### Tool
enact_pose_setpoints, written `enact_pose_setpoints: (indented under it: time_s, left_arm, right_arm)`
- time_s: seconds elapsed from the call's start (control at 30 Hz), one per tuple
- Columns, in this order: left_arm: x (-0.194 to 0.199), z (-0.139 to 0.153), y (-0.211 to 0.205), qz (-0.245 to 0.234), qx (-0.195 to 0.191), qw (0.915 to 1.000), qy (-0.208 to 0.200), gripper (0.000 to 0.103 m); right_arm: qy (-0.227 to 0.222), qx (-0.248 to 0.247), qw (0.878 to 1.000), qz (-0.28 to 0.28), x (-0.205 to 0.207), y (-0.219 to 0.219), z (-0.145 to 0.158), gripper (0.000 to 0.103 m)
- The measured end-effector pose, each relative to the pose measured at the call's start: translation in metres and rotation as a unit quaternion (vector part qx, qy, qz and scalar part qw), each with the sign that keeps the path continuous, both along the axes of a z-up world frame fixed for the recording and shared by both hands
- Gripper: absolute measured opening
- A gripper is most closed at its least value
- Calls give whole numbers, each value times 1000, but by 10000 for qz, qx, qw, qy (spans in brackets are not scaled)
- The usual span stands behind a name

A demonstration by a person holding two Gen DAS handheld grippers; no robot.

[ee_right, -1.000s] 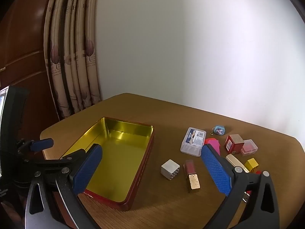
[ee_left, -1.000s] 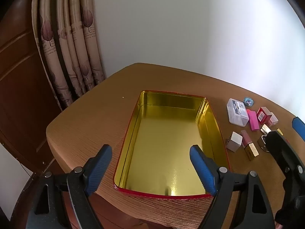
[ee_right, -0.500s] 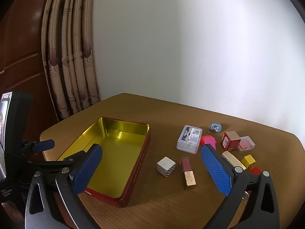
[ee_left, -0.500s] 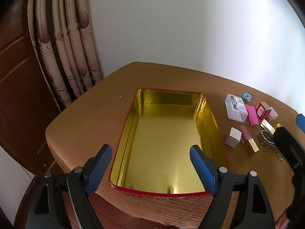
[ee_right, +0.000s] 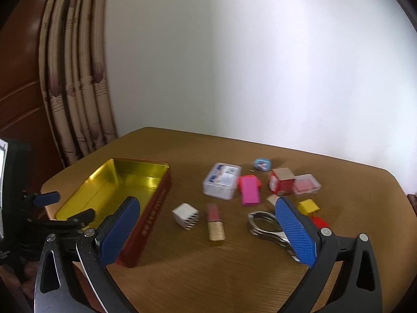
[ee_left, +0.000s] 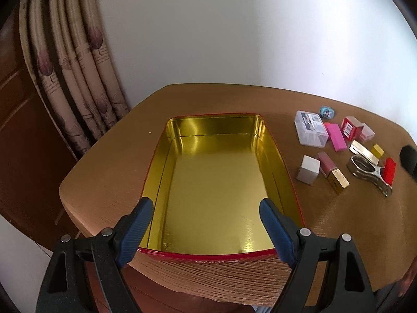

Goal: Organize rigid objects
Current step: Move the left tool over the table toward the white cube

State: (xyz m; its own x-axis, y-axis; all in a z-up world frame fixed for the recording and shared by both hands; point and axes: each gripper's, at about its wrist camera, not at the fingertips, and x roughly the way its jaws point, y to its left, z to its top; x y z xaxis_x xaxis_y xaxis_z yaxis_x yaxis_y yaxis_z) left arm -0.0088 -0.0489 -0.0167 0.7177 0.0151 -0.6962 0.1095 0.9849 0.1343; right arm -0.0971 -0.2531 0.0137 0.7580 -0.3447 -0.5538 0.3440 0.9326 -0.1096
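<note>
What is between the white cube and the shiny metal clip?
The lipstick, lying flat on the table, sits between the white cube and the metal clip, clearest in the right wrist view.

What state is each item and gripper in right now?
left gripper: open, holding nothing
right gripper: open, holding nothing
tin: lidless, nothing inside
clear case: closed, flat on table
lipstick: capped, lying down
white cube: on table, outside tin

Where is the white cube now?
In both views, the white cube lies on the table, between the tin box and the lipstick, touching neither.
</note>
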Motion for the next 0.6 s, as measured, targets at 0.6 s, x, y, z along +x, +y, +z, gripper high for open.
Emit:
enact_pose_setpoints:
  time_s: [0.6]
  left_arm:
    - [-12, 8, -54, -899, 39, 9955, 287, 86]
  right_arm:
    - [71, -235, 9898, -1405, -84, -127, 10, 103]
